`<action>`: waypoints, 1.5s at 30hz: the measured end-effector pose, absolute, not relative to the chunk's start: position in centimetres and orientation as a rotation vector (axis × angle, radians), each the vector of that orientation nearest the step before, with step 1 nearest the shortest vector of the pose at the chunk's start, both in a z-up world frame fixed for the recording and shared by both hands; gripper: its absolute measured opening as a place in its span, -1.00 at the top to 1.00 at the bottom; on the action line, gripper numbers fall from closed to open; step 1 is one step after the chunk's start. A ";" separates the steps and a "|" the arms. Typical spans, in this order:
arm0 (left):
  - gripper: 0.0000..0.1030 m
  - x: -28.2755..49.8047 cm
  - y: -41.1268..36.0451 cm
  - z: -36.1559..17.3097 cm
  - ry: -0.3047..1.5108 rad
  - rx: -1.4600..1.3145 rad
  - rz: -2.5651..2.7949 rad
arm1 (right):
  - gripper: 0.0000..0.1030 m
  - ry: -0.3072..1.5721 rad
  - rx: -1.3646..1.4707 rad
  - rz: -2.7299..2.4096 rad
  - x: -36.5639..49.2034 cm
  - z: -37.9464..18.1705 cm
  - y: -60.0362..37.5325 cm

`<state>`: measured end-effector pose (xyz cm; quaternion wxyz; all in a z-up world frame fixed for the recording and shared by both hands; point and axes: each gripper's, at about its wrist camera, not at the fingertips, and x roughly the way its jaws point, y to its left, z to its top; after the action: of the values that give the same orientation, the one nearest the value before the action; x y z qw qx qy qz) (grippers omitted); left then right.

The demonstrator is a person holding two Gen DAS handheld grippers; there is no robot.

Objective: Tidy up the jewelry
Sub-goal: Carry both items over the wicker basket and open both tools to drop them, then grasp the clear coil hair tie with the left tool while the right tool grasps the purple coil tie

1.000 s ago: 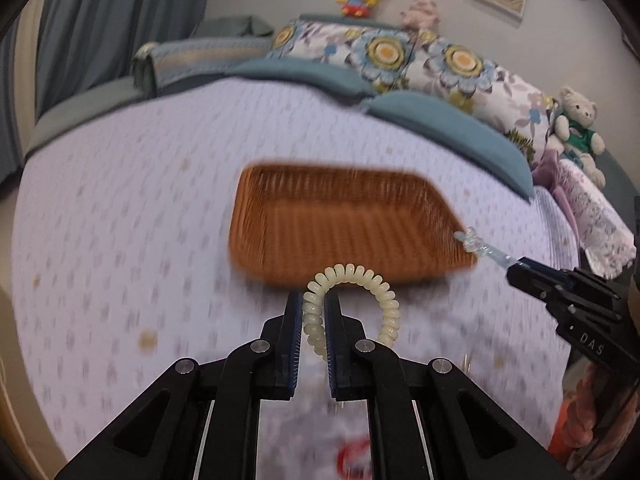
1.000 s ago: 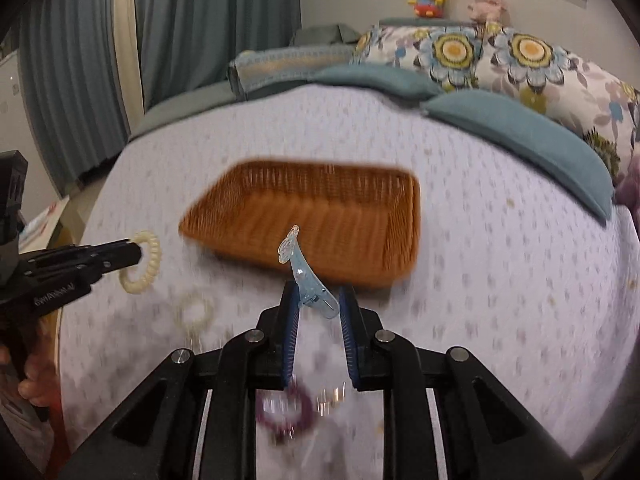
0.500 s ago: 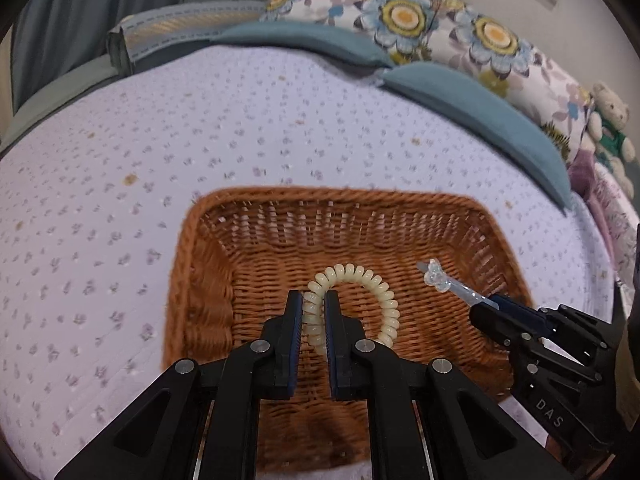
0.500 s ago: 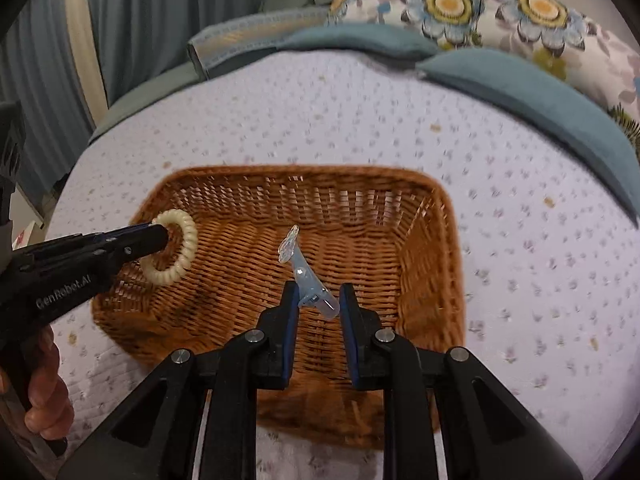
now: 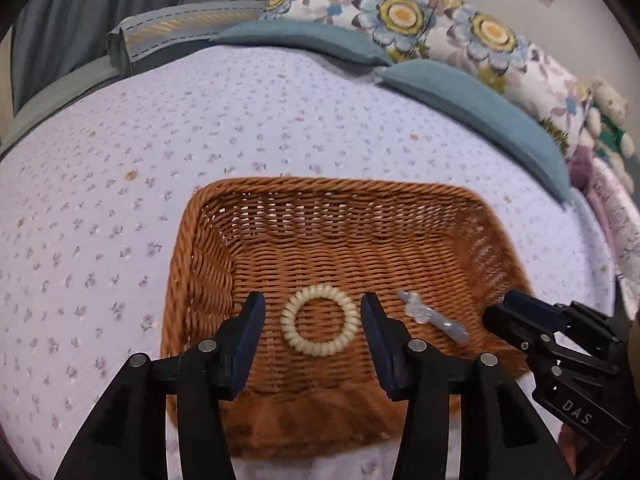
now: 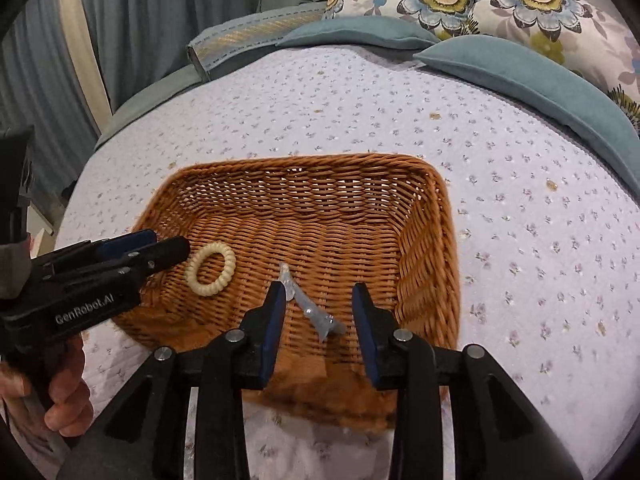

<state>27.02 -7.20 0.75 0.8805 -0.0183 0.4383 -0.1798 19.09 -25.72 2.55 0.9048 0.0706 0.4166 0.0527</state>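
A: What takes up most of the view?

B: A bed with a pale lilac quilt, teal cushions and floral pillows at its head. On the quilt sits a brown wicker basket, and everything else is placed around that.

A: Where are the grippers relative to the basket?

B: Both hang over its near edge, pointing down into it. The left gripper is over the basket's left half, the right gripper over its right half. A hand grips the left gripper's handle, outside the basket's left wall.

A: Are they holding anything?

B: No. Both have just been opening, and the jaws stand well apart with nothing pressed between the pads.

A: And the jewelry?

B: A cream coil hair tie lies flat on the basket floor, between the left fingers but touching neither. A clear blue hair clip lies on the floor just right of it, between the right fingers; its tip looks close to the left-hand pad, though contact is unclear.
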 end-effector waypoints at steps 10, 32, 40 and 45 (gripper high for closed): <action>0.01 15.8 -2.9 6.5 0.773 -0.114 -0.441 | 0.27 0.735 0.146 0.158 8.4 6.2 -26.0; 0.01 5.5 2.9 -1.1 0.952 -0.293 -0.342 | 0.37 0.847 0.192 0.188 0.5 -0.9 -26.1; 0.01 12.4 1.9 -2.8 1.042 -0.290 -0.354 | 0.40 0.916 0.136 0.197 1.8 -2.7 -24.2; 0.18 15.2 0.4 -5.1 1.093 -0.209 -0.320 | 0.52 0.956 0.124 0.196 2.6 -3.5 -23.8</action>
<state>15.18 0.42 -5.13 0.8369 -0.0989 0.5166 -0.1512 2.63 -23.78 -3.50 0.8815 0.0597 0.4588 0.0943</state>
